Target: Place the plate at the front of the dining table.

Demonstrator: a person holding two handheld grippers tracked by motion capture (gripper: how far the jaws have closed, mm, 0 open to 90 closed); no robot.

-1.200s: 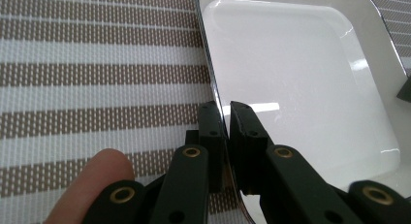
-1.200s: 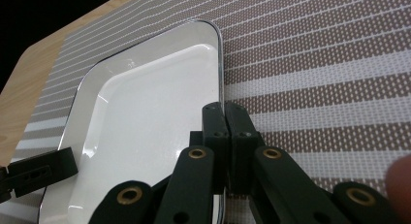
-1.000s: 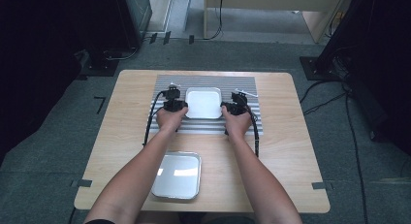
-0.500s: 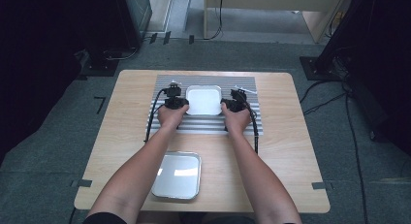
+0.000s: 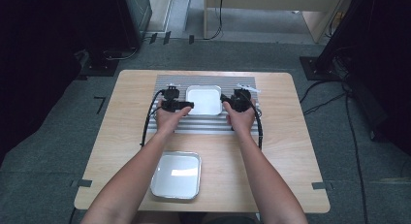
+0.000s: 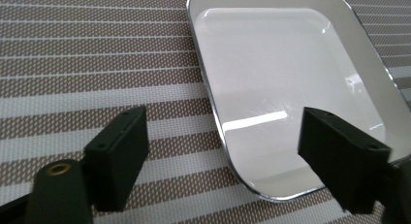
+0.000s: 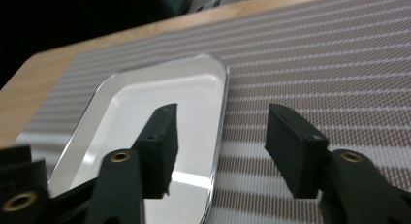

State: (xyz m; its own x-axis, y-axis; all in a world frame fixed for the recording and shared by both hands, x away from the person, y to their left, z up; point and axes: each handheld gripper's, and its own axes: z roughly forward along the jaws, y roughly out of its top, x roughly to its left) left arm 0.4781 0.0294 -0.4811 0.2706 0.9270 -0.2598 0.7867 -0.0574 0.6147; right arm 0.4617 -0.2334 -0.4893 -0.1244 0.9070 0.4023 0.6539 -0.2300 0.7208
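A shiny square metal tray lies on a striped placemat at the far middle of the table. My left gripper is at its left edge and my right gripper at its right edge. In the left gripper view the tray has its rim between the jaws of the left gripper, which have just been opening and do not press on it. In the right gripper view the right gripper straddles the rim of the tray the same way, its jaws also just opened.
A second metal tray sits near the table's front edge, between the person's forearms. The wooden table has bare room right and left of the mat. Cables trail from both grippers across the mat.
The tray and both grippers have crept slightly toward the far side of the mat. Both hands otherwise stay at the tray's edges.
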